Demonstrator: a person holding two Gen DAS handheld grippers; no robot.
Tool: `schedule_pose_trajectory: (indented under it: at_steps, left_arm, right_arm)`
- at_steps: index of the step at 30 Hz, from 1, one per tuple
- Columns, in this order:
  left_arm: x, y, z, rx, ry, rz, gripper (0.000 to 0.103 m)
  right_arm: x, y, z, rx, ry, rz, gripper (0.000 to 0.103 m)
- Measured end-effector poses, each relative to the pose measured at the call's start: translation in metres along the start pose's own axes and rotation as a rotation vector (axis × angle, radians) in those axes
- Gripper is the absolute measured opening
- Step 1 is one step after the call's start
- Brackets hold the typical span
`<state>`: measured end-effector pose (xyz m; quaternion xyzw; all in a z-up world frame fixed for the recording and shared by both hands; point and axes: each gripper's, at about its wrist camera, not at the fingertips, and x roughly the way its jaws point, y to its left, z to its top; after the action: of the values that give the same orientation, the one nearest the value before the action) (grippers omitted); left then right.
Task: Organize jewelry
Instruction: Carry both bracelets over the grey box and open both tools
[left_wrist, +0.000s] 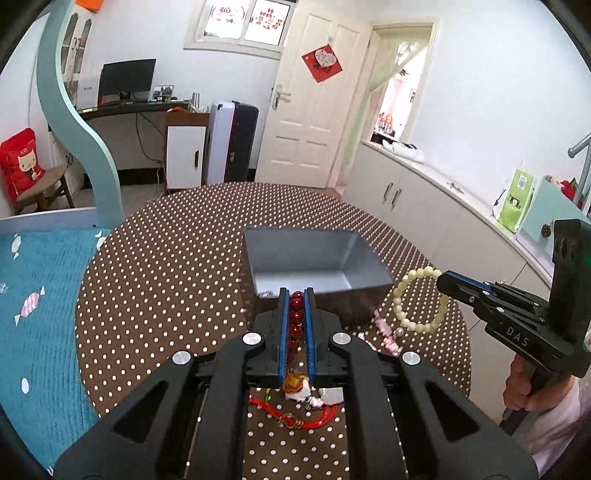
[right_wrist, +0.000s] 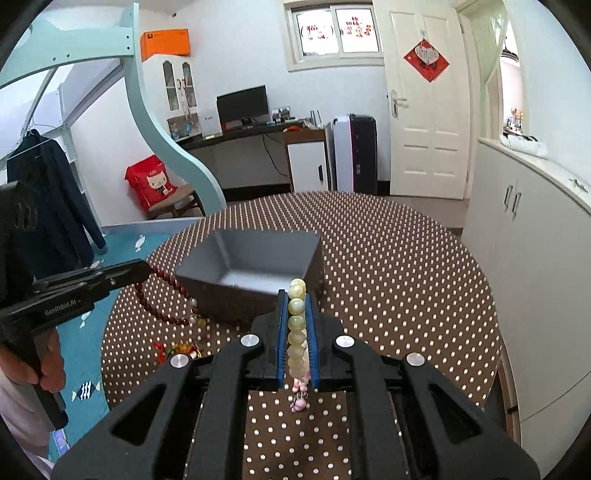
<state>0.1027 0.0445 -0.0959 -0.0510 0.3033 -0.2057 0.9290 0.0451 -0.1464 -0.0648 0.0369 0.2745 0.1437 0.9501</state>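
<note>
My left gripper (left_wrist: 296, 295) is shut on a dark red bead bracelet (left_wrist: 296, 319), whose red tassel and charms (left_wrist: 295, 421) hang down to the table. From the right wrist view that bracelet (right_wrist: 166, 288) loops below the left gripper (right_wrist: 142, 271). My right gripper (right_wrist: 296, 295) is shut on a pale cream-green bead bracelet (right_wrist: 296, 325) with a pink charm (right_wrist: 299, 402) dangling. In the left wrist view the cream bracelet (left_wrist: 417, 301) hangs as a ring from the right gripper (left_wrist: 443, 282). An open grey box (left_wrist: 314, 266) (right_wrist: 251, 266) stands just beyond both grippers, nothing visible inside.
The round table (left_wrist: 166, 277) has a brown cloth with white dots. A bed with a blue cover (left_wrist: 37, 314) lies at the left, white cabinets (right_wrist: 535, 240) at the right. A hand (right_wrist: 44, 362) grips the left gripper's handle.
</note>
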Motion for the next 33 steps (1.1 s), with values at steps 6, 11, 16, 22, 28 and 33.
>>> schedule_pose_trajectory:
  at_steps: [6,11,16,22,28,33]
  left_arm:
    - [-0.009,-0.004,0.02,0.001,-0.052,-0.021,0.007]
    - [-0.013,-0.006,0.043,-0.016,-0.091,-0.036,0.007]
    - [-0.005,-0.006,0.06,-0.022,-0.109,-0.06,0.007]
    - [0.026,-0.005,0.064,-0.049,-0.055,-0.087,0.007]
    - [0.054,-0.008,0.059,-0.056,0.003,-0.093,0.007]
    - [0.066,-0.015,0.053,-0.044,0.032,-0.075,0.008]
  right_arm:
    - [-0.007,0.006,0.023,-0.034,-0.057,0.014,0.008]
    - [-0.005,0.013,0.044,-0.067,-0.101,0.036,0.008]
    - [0.011,0.016,0.053,-0.081,-0.098,0.055,0.008]
    - [0.041,0.016,0.047,-0.07,-0.025,0.086,0.009]
    - [0.06,0.017,0.045,-0.049,0.025,0.101,0.009]
    - [0.063,0.012,0.047,-0.023,0.039,0.109,0.01]
